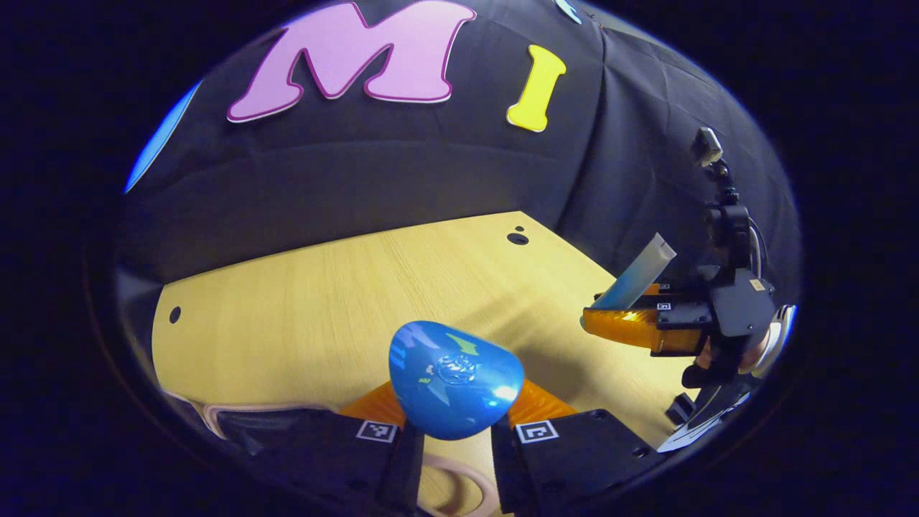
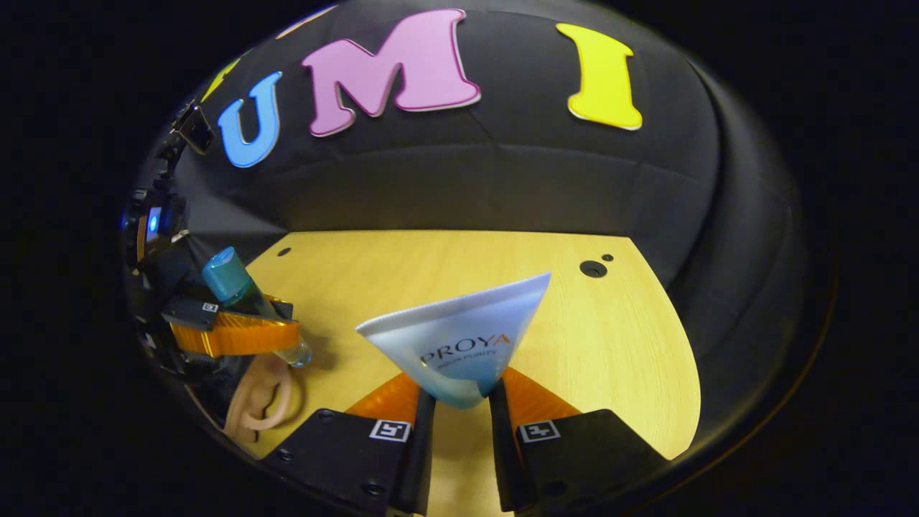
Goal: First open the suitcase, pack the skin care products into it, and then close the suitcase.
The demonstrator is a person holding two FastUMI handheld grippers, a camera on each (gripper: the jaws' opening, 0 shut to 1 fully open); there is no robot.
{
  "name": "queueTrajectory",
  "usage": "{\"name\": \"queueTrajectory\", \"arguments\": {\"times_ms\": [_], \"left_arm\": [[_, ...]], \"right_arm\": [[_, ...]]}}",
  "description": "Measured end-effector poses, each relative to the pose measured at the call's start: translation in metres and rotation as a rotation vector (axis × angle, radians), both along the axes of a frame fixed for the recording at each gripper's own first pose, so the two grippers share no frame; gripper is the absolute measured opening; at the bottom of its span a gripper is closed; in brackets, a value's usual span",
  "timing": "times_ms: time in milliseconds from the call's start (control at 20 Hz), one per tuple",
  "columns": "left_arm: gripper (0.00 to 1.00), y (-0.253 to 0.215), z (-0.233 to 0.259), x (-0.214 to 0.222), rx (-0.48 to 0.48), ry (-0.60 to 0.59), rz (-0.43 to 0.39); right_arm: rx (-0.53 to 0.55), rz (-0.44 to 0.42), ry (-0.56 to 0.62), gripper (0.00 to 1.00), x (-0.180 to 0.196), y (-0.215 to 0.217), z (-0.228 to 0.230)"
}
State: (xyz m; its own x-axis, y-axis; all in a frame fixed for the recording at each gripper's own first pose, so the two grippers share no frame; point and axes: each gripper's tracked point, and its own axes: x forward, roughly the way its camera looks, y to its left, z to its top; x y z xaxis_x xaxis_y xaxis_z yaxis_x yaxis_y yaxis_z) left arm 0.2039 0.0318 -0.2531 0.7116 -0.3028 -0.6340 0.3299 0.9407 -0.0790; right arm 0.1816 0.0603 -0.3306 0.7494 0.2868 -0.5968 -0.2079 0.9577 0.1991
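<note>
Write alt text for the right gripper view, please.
The right gripper pinches a pale squeeze tube above a wooden table. At far left, the left gripper holds a blue-capped bottle.

The tube (image 2: 459,337) is carrying a printed brand name. Square coded tags (image 2: 390,430) are sitting on the left claw (image 1: 456,420) and the right claw (image 2: 458,402).

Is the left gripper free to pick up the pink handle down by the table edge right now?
Probably not. The left gripper is already shut on the blue-capped bottle, so its fingers are occupied, though the pink handle lies close below it.
</note>
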Motion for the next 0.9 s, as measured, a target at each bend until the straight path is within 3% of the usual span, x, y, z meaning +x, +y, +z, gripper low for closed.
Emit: {"name": "queueTrajectory", "arguments": {"times_ms": [150,300,350,500,700,900], "left_arm": [[0.49,0.053,0.021,-0.053,0.036,0.063,0.02],[0.42,0.109,0.015,-0.1,0.097,0.195,0.064],[0.48,0.127,0.004,-0.118,0.111,0.279,0.093],[0.46,0.157,-0.045,-0.171,0.128,0.539,0.144],[0.46,0.146,-0.112,-0.215,0.159,0.759,0.193],[0.5,0.14,-0.14,-0.21,0.163,0.814,0.251]], "right_arm": [[0.057,0.014,-0.02,0.4,-0.021,0.027,0.029],[0.073,0.045,-0.044,0.4,-0.042,0.055,0.052],[0.079,0.058,-0.052,0.4,-0.049,0.065,0.057],[0.09,0.104,-0.075,0.4,-0.07,0.094,0.07],[0.079,0.142,-0.072,0.4,-0.092,0.117,0.071],[0.052,0.16,-0.057,0.4,-0.107,0.125,0.07]]}}
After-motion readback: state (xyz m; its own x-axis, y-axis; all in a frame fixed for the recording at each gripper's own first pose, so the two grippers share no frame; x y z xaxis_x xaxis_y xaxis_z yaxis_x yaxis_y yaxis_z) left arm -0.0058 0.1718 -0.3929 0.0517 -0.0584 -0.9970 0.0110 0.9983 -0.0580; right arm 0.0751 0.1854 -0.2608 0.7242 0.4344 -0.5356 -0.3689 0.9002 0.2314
